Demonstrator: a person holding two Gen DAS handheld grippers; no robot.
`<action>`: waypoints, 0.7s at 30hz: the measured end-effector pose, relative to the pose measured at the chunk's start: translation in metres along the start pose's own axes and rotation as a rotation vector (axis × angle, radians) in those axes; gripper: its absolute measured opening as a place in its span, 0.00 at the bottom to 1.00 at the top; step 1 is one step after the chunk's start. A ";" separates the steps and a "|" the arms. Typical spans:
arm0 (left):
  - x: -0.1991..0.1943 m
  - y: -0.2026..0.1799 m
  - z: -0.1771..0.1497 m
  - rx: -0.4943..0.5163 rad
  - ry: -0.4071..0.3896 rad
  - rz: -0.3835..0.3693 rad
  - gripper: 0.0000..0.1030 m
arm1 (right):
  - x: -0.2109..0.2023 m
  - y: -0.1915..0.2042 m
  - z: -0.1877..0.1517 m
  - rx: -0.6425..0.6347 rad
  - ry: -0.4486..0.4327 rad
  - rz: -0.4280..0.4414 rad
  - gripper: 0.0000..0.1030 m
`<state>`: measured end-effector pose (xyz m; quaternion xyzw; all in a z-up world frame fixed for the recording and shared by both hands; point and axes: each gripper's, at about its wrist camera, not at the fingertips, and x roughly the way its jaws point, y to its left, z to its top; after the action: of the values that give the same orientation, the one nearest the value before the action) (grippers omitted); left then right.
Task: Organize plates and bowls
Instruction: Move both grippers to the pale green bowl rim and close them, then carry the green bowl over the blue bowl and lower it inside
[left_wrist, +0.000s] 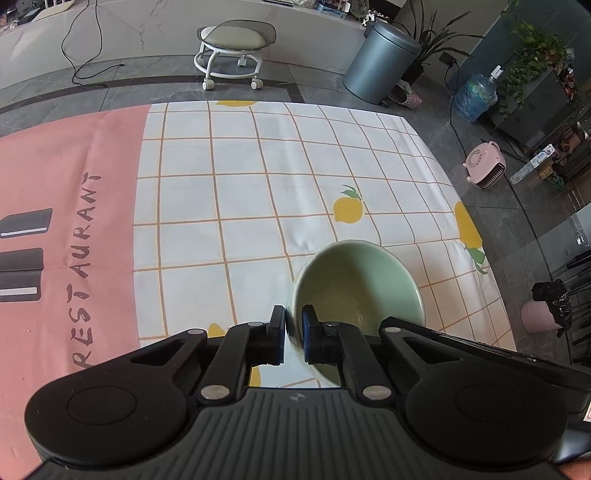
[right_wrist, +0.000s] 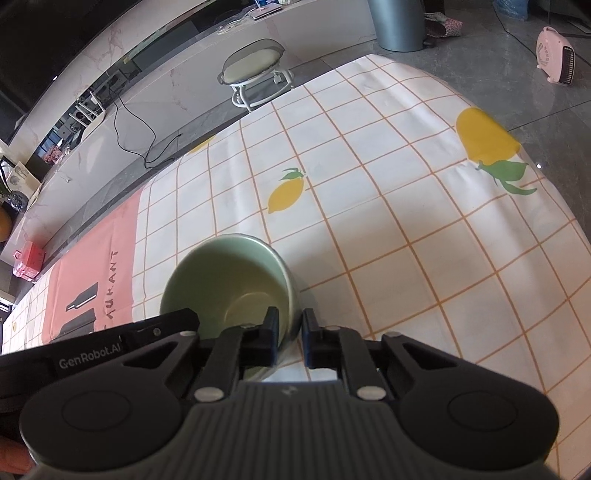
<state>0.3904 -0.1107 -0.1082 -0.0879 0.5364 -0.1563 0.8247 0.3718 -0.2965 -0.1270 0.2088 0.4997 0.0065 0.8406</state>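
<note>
A pale green bowl (left_wrist: 356, 284) stands on the lemon-print tablecloth (left_wrist: 258, 177), near the table's right edge in the left wrist view. My left gripper (left_wrist: 293, 334) is shut on the bowl's near-left rim, one pad outside the wall and one inside. In the right wrist view the same green bowl (right_wrist: 225, 280) sits low in the centre. My right gripper (right_wrist: 290, 338) is shut on its near-right rim, again with a pad on each side of the wall. The other gripper's black body (right_wrist: 99, 350) shows at the bowl's left. The bowl holds nothing.
A pink cloth panel (left_wrist: 55, 206) with "RESTAURANT" lettering covers the table's left part. Beyond the table are a white wheeled stool (left_wrist: 234, 48), a grey bin (left_wrist: 380, 62), a pink fan heater (left_wrist: 485, 164) and a pink bucket (left_wrist: 543, 314) on the floor.
</note>
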 end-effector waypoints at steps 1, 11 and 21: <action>-0.004 -0.001 -0.001 -0.001 -0.006 -0.001 0.09 | -0.002 0.000 -0.001 0.008 -0.001 0.005 0.10; -0.090 -0.015 -0.027 -0.020 -0.093 0.018 0.09 | -0.068 0.020 -0.026 -0.022 -0.049 0.085 0.10; -0.179 -0.026 -0.072 -0.038 -0.202 -0.010 0.09 | -0.162 0.041 -0.073 -0.066 -0.148 0.167 0.10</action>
<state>0.2532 -0.0706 0.0246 -0.1216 0.4530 -0.1407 0.8719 0.2371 -0.2697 -0.0070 0.2217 0.4168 0.0774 0.8781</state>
